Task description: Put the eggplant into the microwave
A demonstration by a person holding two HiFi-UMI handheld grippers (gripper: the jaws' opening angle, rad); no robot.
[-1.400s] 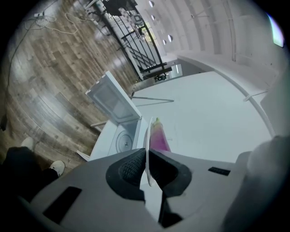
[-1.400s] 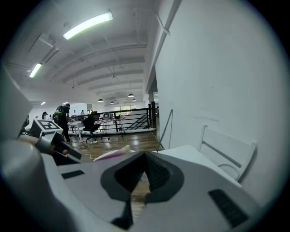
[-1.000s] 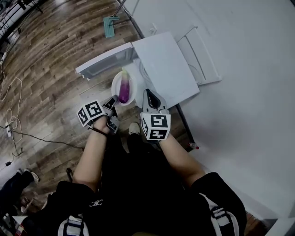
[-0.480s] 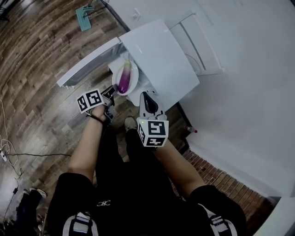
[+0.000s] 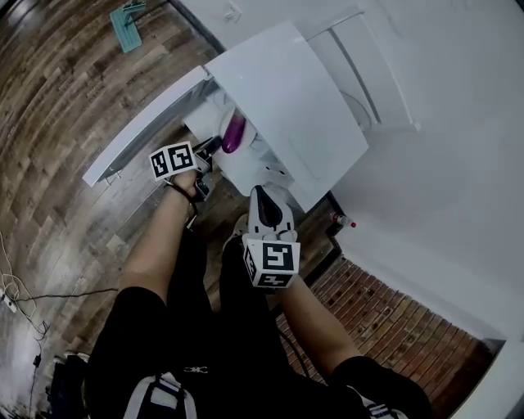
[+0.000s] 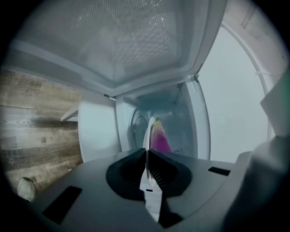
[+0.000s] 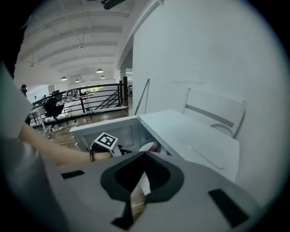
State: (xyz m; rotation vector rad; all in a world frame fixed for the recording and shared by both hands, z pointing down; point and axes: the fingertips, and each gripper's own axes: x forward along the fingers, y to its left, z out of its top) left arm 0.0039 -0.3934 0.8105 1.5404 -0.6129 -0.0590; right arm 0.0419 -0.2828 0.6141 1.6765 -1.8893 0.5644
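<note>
A purple eggplant point(image 5: 234, 133) with a pale green tip lies on a white plate point(image 5: 223, 131). My left gripper point(image 5: 209, 151) is shut on the plate's near rim and holds it in the mouth of the white microwave point(image 5: 286, 98), whose door point(image 5: 143, 127) hangs open to the left. In the left gripper view the plate point(image 6: 147, 136) shows edge-on between the jaws of the left gripper point(image 6: 146, 170), with the eggplant point(image 6: 158, 138) just right of it and the cavity behind. My right gripper point(image 5: 266, 196) stays back from the microwave, shut and empty; the right gripper point(image 7: 138, 186) looks at the microwave's top.
The microwave stands low above a wood floor. A white chair-like frame point(image 5: 377, 65) leans by the wall behind it. A small red-capped bottle point(image 5: 348, 223) sits by the brick strip at its right. A teal object point(image 5: 127, 15) and cables point(image 5: 10, 286) lie on the floor.
My left gripper has carried the plate and eggplant forward, from in front of the open door into the microwave's mouth. The right gripper has dropped back toward the body.
</note>
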